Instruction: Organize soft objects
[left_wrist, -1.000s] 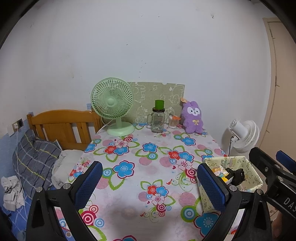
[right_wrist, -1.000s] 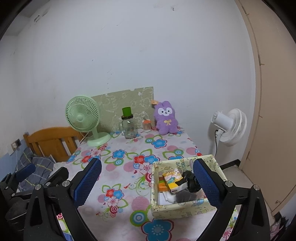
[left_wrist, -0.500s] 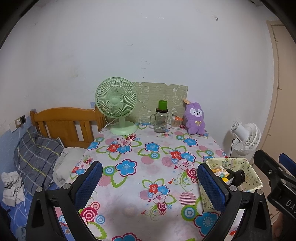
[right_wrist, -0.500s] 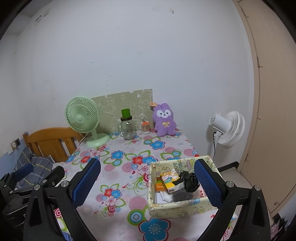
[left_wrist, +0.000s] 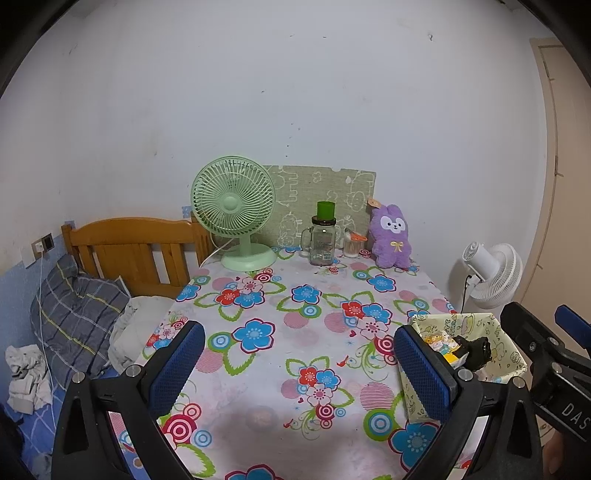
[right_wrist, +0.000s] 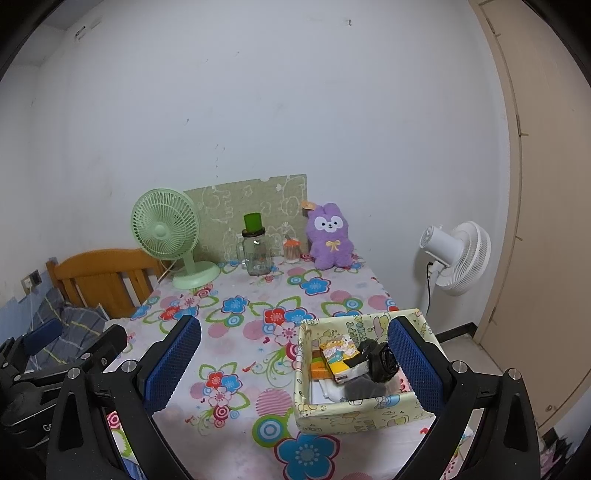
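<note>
A purple plush rabbit (left_wrist: 391, 236) sits upright at the back of the flowered table (left_wrist: 295, 332), also in the right wrist view (right_wrist: 330, 236). A pale yellow fabric basket (right_wrist: 354, 410) stands at the table's front right and holds a black bundle (right_wrist: 380, 360), a yellow packet (right_wrist: 338, 354) and other small items; it shows in the left wrist view too (left_wrist: 506, 354). My left gripper (left_wrist: 295, 369) is open and empty above the table's front. My right gripper (right_wrist: 295, 365) is open and empty, its right finger in front of the basket.
A green desk fan (left_wrist: 236, 210), a glass jar mug with a green cup on top (left_wrist: 323, 240), a small jar (left_wrist: 352, 243) and a green board (left_wrist: 321, 203) line the back. A white floor fan (left_wrist: 487, 273) stands right. A wooden bed with pillow (left_wrist: 77, 302) is left.
Both grippers have drawn back and risen a little from the table; the scene looks slightly farther. Both stay open and empty.
</note>
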